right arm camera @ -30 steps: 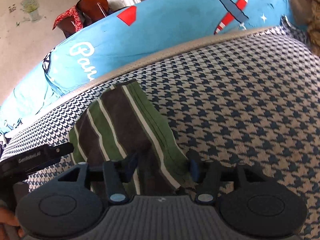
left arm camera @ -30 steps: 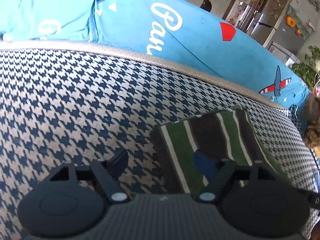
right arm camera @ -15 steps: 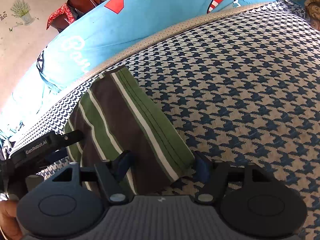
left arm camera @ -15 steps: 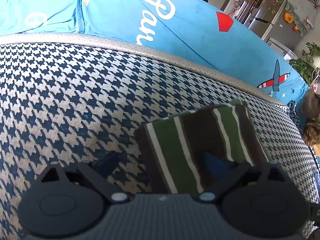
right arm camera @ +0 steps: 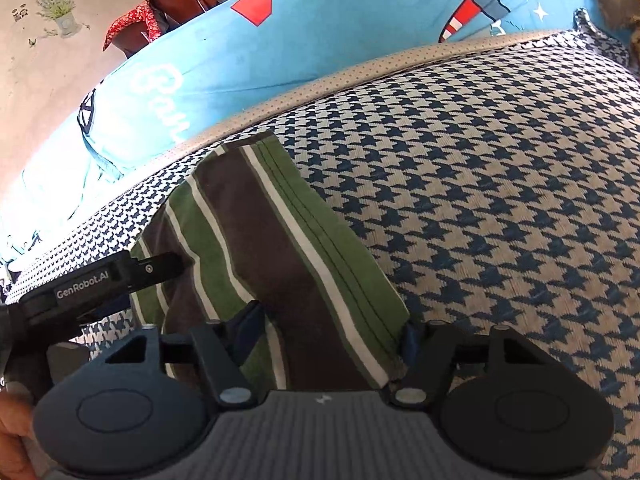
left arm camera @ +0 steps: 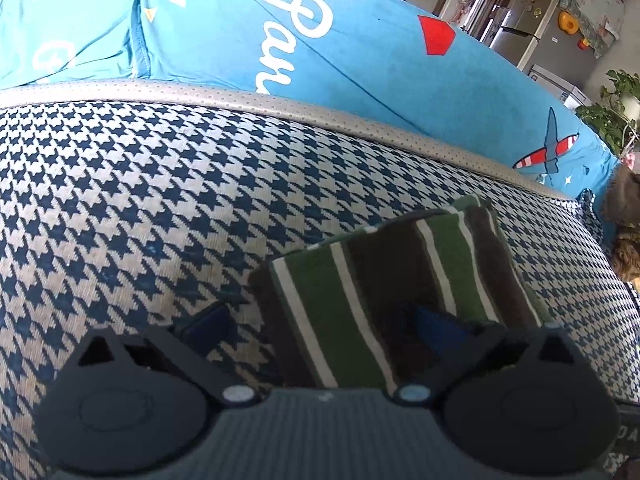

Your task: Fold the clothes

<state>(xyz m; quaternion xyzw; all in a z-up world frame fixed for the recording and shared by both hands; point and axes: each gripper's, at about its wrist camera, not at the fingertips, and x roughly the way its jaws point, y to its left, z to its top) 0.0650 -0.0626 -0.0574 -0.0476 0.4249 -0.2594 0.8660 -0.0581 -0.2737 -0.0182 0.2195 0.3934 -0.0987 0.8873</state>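
A folded garment with green, brown and white stripes lies flat on the houndstooth cushion. My left gripper straddles its near left edge. One fingertip is over the cushion and the other over the cloth, with the jaws wide and closing. My right gripper straddles the garment's near right corner. The cloth lies between its closing jaws, and I see no pinch. One of the left gripper's fingers reaches in at the garment's left side in the right wrist view.
A bright blue printed cover rises behind the cushion's grey edge. A brown fuzzy thing sits at the far right. A hand holds the left gripper. Bare houndstooth spreads to the right.
The left gripper's fingers spread wider and slid along the garment's near left edge. The right gripper's fingers also stand wider than a second ago, and the garment lies flatter between them.
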